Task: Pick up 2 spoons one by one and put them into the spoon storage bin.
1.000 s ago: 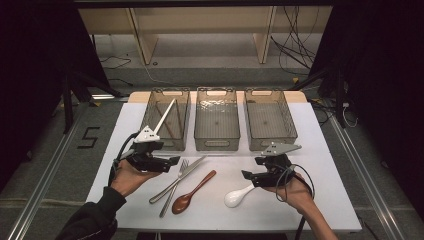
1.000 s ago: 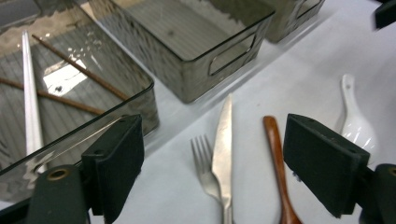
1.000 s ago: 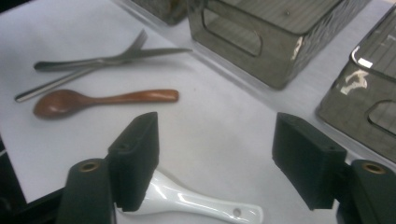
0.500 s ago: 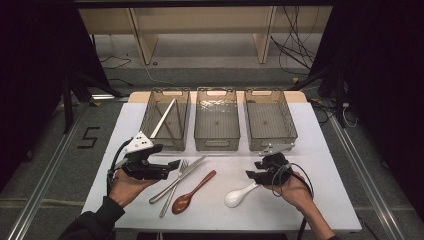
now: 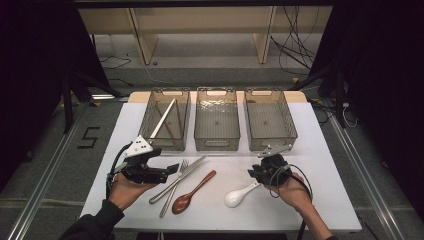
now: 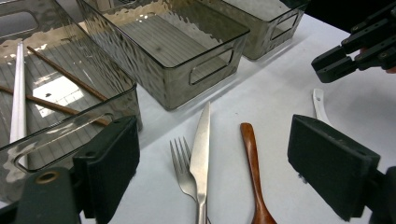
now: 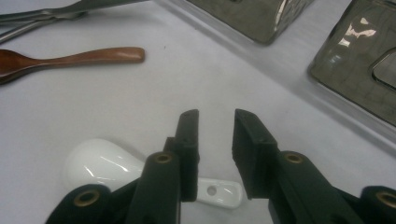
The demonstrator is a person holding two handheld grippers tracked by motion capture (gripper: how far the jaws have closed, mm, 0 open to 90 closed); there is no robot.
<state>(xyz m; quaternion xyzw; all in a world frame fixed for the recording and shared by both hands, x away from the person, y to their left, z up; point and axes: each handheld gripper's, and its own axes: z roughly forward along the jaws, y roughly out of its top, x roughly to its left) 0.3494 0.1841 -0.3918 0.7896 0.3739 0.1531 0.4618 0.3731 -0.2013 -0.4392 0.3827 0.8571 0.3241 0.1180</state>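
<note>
High view: white table [image 5: 320, 165] with three clear bins [image 5: 217, 120] far, cutlery near. Left gripper [image 5: 167, 172], jaws wide apart, hovers beside the fork [image 5: 175, 182]. Right gripper view adds the right gripper [image 7: 215, 126], jaws just closing, straddling the white spoon [image 7: 100, 163] handle, contact unclear.

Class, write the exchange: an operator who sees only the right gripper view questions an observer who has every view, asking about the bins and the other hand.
Operator: I see only bin corners. Is anything in the bins?
Observer: Yes, the left bin holds a white stick and two brown chopsticks.
Operator: Where is the other gripper, and is it carrying anything?
Observer: The left gripper sits low by the fork and knife. Its jaws stand wide open and hold nothing.
</note>
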